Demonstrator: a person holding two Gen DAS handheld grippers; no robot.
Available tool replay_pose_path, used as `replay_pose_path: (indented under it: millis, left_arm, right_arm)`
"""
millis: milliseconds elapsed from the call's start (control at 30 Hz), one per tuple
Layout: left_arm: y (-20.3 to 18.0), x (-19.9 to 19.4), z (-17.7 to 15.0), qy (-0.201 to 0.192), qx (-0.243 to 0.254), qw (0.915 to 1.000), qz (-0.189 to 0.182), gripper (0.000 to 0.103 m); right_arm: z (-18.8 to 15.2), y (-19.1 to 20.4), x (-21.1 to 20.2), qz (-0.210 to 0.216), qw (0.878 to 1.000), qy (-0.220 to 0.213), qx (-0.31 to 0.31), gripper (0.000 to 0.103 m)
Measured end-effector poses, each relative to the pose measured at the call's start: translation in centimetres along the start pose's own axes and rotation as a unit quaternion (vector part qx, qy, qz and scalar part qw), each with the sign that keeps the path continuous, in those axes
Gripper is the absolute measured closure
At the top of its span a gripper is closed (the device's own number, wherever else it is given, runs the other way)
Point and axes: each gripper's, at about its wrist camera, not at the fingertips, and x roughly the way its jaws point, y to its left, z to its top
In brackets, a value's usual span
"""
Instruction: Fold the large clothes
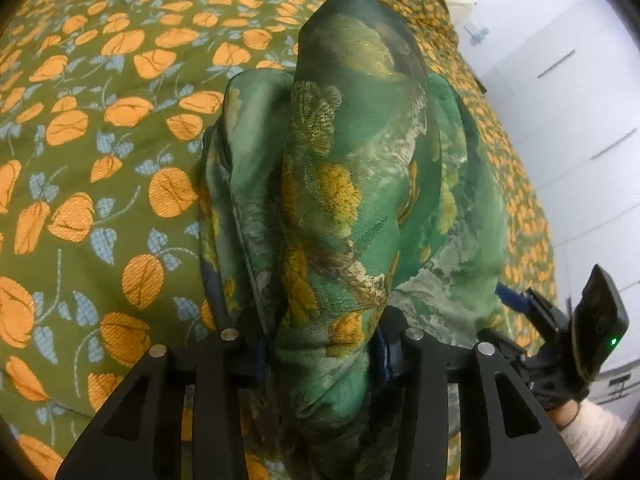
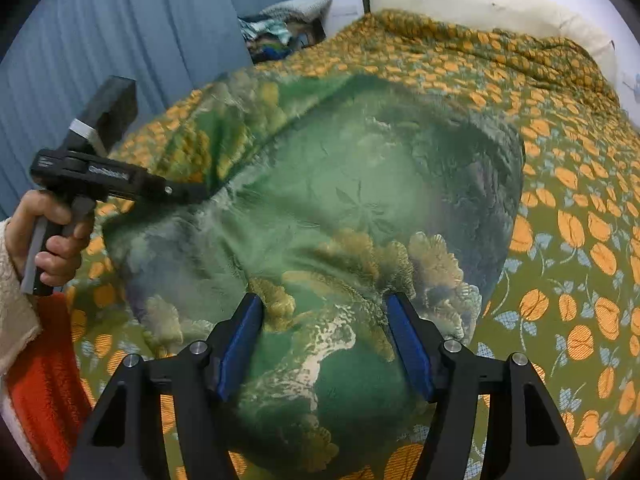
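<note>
A large green garment (image 2: 352,200) with yellow and pale floral print lies on the bed. In the left wrist view the garment (image 1: 352,184) is bunched and draped over my left gripper (image 1: 324,344), which is shut on a fold of it; the fingertips are hidden under the cloth. In the right wrist view the left gripper (image 2: 200,191) bites the garment's left edge and lifts it. My right gripper (image 2: 324,312) is open, its blue pads (image 2: 240,344) spread just above the garment's near part, holding nothing. It also shows at the left wrist view's right edge (image 1: 516,300).
The bed carries a green bedspread (image 1: 100,152) with orange fruit and blue leaves. A cream pillow (image 2: 480,4) lies at the head. Blue curtains (image 2: 120,32) hang on the left, a pile of clothes (image 2: 280,28) beside them. White cabinets (image 1: 560,100) stand on the right.
</note>
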Motion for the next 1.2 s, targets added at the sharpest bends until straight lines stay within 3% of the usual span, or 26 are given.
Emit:
replay_pose_path:
  millis: [267,467,567,667,767,867,967,1200]
  left_arm:
    - [-2.0,-0.4,-0.6,-0.013,0.025,0.9987,0.043,0.059]
    - [-2.7,-0.1,-0.4,-0.015,0.032,0.9978,0.056,0.058]
    - [-2.8,-0.2,-0.7,-0.018,0.033,0.9975,0.059,0.058]
    - [-3.2,-0.2,-0.9,-0.021,0.039,0.9968,0.067,0.058]
    - [-3.5,-0.2,-0.9,-0.022,0.045,0.9957,0.078,0.058]
    - [-4.2,-0.3,-1.1,-0.022,0.056,0.9937,0.094,0.058]
    - [-4.5,-0.3,-1.1,-0.022,0.061,0.9929,0.1,0.058]
    - [-4.6,-0.4,-1.4,-0.024,0.059,0.9924,0.105,0.058]
  right_arm:
    - [1.7,-0.3,-1.5,0.013,1.0,0.018,0.002,0.037]
    - [8.7,-3.1,-4.4,0.003,0.999,-0.009,0.036,0.037]
    - [12.1,-3.8,-2.9,-0.005,0.999,-0.004,0.038,0.037]
    - [14.0,-5.0,1.0,-0.01,0.998,0.027,0.061,0.037]
    - [13.6,-5.9,5.5,-0.013,0.993,0.074,0.088,0.037]
    - [12.3,-6.3,7.3,-0.026,0.993,0.073,0.09,0.036]
    - [11.8,-6.5,6.5,-0.027,0.993,0.061,0.094,0.036]
    - [10.9,-3.7,1.4,-0.037,0.998,0.041,0.029,0.036]
